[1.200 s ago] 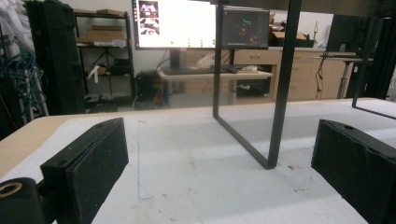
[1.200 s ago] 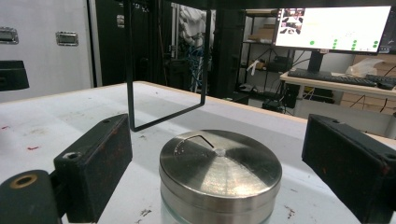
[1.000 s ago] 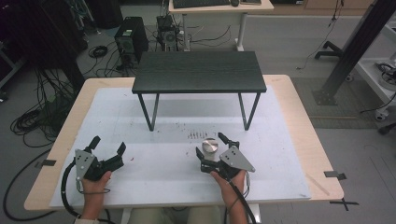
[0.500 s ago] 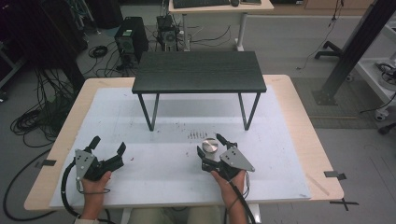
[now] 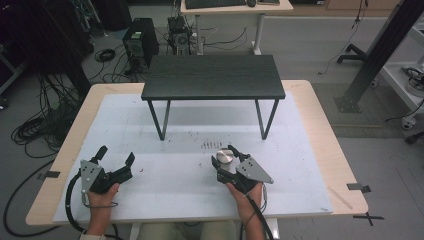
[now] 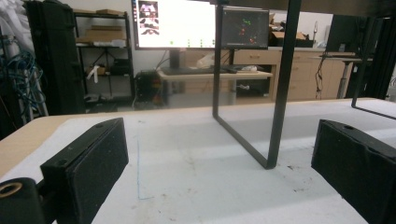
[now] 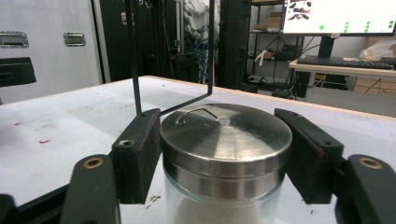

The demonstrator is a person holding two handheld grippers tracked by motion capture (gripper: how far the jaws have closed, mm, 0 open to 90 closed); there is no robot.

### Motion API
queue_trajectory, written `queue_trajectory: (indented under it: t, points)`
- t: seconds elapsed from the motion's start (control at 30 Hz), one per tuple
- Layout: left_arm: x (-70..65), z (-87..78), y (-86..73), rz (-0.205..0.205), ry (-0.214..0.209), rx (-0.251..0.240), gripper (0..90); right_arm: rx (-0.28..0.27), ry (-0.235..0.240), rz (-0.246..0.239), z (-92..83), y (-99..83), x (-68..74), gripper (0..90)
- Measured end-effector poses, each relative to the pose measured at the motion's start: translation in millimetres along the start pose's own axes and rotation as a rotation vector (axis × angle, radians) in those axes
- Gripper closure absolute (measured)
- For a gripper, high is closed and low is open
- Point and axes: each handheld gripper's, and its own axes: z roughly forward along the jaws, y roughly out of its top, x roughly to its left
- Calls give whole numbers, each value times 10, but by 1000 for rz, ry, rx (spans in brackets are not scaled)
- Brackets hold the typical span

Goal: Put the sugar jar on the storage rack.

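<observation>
The steel-lidded glass jar (image 7: 226, 154) is enclosed between the right gripper (image 7: 224, 154) fingers (image 7: 136, 154), just closing, apparently gripped; left gripper (image 6: 224, 177) fingers are held open.

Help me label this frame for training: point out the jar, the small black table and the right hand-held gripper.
jar (image 7: 226, 135), right gripper view, on its metal lid.
small black table (image 5: 212, 76), high view, on its dark top.
right hand-held gripper (image 5: 223, 156), high view, midway between its fingertips, at the jar.

Right tongs (image 5: 223, 158) closing, left tongs (image 5: 116, 155) agape
</observation>
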Motion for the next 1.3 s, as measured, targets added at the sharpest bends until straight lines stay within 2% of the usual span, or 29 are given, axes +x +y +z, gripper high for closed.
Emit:
queue_trajectory:
  t: [0.23,1.3]
  points:
    - [0,0,0,0,0,0,41,2,1,0,-5,-8,-6,418]
    - [1,0,0,0,-1,1,40,11,-1,-8,-7,-4,-6,423]
